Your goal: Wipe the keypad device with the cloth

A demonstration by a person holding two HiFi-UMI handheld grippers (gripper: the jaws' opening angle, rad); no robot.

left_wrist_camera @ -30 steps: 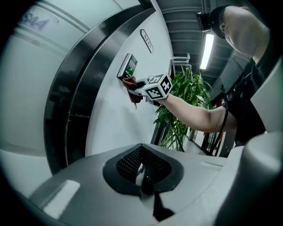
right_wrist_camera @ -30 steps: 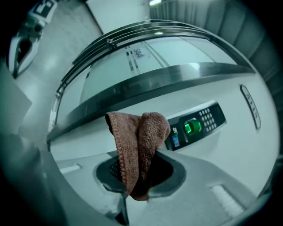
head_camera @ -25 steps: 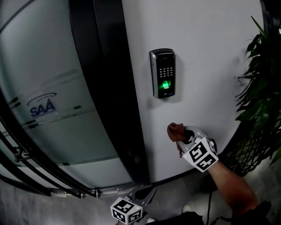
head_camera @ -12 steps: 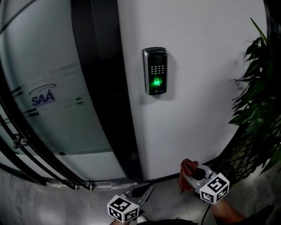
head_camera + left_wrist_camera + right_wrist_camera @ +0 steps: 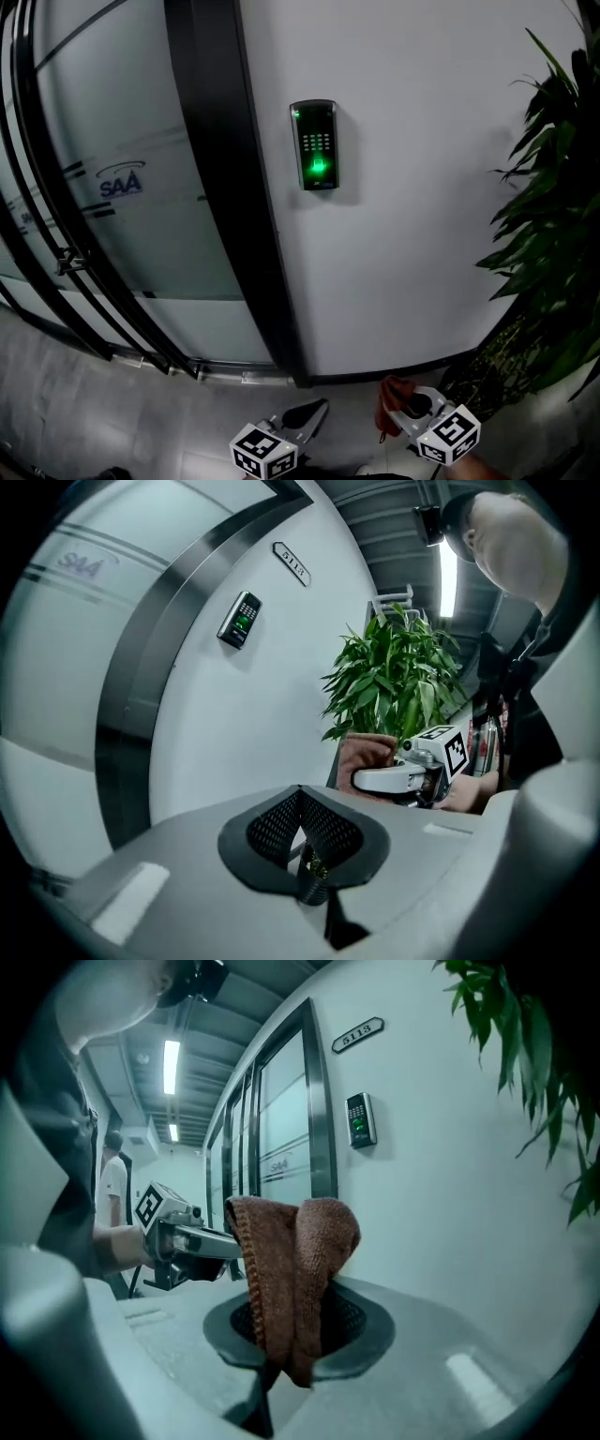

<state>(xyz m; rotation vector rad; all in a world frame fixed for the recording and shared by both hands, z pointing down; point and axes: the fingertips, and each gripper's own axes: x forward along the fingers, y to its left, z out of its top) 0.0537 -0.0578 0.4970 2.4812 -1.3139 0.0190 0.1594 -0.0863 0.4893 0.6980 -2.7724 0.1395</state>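
Your right tongs (image 5: 298, 1330) clamp the brown cloth (image 5: 292, 1241) low by the wall (image 5: 422, 244) (keypad device (image 5: 314, 146) glowing green well above); your left tongs (image 5: 305, 855) sit closed on nothing.

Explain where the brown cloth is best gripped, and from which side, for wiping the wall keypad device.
Grip the cloth at its gathered end, coming from the side opposite the fold, as the right gripper does now. Shut on that end, it leaves the folded, rounded bulge standing beyond its tips, so soft cloth, not hard gripper, would probably meet the keypad device first.
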